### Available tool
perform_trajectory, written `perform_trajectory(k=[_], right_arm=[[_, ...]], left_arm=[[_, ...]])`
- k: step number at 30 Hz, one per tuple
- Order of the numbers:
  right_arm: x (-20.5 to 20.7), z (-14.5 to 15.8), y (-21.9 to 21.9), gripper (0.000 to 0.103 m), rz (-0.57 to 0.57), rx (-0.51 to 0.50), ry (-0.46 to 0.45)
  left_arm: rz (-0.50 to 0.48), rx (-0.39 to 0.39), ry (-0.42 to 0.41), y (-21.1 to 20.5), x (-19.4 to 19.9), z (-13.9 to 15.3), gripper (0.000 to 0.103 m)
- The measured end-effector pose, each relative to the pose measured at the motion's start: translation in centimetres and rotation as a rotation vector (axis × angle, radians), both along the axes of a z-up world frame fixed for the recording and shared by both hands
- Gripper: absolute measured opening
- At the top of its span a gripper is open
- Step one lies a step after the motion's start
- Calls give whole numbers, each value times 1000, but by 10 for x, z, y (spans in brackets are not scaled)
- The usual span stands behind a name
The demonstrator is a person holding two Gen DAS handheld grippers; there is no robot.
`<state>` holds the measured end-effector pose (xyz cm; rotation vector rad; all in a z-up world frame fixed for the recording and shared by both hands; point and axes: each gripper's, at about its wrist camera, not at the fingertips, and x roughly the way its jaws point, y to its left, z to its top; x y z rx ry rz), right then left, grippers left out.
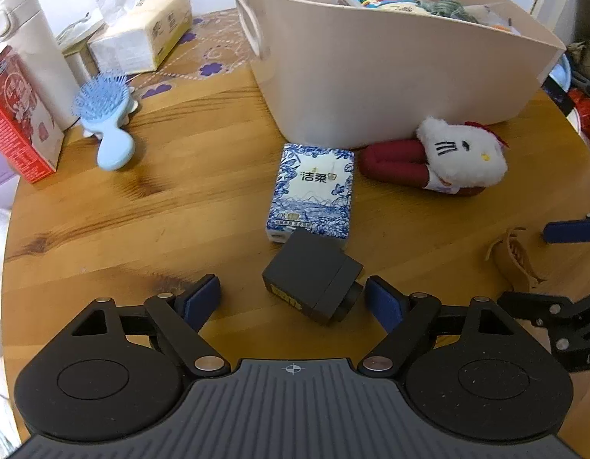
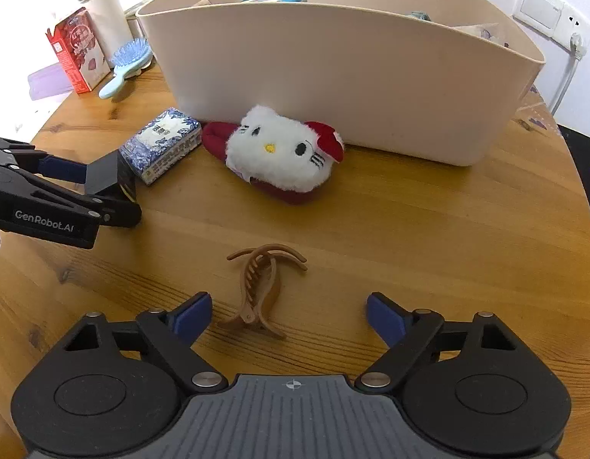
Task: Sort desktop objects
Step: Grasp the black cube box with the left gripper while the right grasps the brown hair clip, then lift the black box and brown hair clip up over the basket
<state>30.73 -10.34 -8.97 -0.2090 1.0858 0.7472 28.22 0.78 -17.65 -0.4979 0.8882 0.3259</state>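
Two grippers hang low, each straddling its own pick: my left gripper (image 1: 293, 298), jaws apart, flanks the small black box-shaped camera (image 1: 314, 281); my right gripper (image 2: 289, 315), also spread, flanks the tan plastic hair claw (image 2: 258, 294). Next I judge: close, lift, carry to the beige plastic basket (image 2: 333, 88). Only the right view shows the wall socket (image 2: 545, 9).

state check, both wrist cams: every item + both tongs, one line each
left tongs: open, straddling the black box, pads clear
right tongs: open, hair claw between the pads, untouched
black box: on the table, tilted against the tissue pack
tissue pack: flat, sealed
hair claw: on its side, shut
plush cat: lying against the bin
bin: upright, partly filled
hairbrush: bristles up
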Motion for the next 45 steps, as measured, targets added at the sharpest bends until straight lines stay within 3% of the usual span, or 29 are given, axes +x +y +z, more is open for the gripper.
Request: perform_trajectory(k=[6, 16, 17, 22, 24, 35, 45], right_arm=[[2, 1, 3, 77, 6, -9, -25], [2, 3, 6, 58, 19, -12, -41], [2, 4, 5, 54, -27, -10, -37], [2, 6, 1, 34, -32, 0, -40], [2, 6, -1, 18, -33, 6, -36], [-4, 7, -17, 17, -25, 41, -13], [-3, 26, -41, 17, -18, 90, -68]], left_arm=[[-20, 25, -36, -1, -1, -1, 79], [-46, 35, -65, -7, 1, 6, 53], [-50, 33, -63, -8, 1, 7, 53], [-67, 36, -46, -14, -1, 9, 52], [-66, 34, -38, -15, -3, 10, 52], [-36, 35, -12, -26, -16, 15, 52], [8, 70, -30, -39, -31, 36, 52]])
